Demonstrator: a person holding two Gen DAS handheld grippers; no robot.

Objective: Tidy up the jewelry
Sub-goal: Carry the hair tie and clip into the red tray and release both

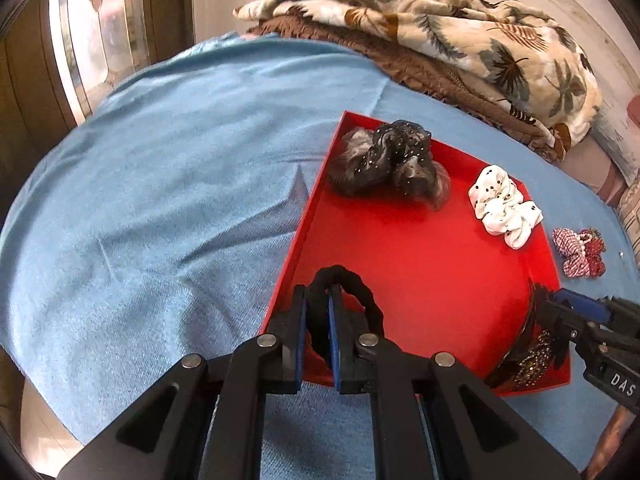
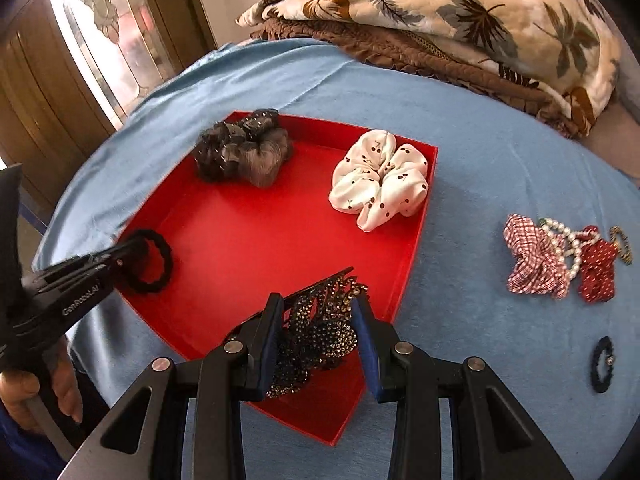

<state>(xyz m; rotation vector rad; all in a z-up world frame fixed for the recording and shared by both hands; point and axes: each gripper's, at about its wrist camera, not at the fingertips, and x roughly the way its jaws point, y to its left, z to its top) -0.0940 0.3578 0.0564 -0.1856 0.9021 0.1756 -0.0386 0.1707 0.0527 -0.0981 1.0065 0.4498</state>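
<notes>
A red tray lies on a blue cloth. My left gripper is shut on a black hair tie at the tray's near left corner. My right gripper is shut on a black rhinestone hair clip over the tray's near edge. A grey-black scrunchie and a white cherry-print scrunchie lie in the tray's far part.
On the cloth right of the tray lie a red checked scrunchie, a pearl bracelet, a red dotted bow and a dark hair tie. Folded leaf-print blankets are piled behind.
</notes>
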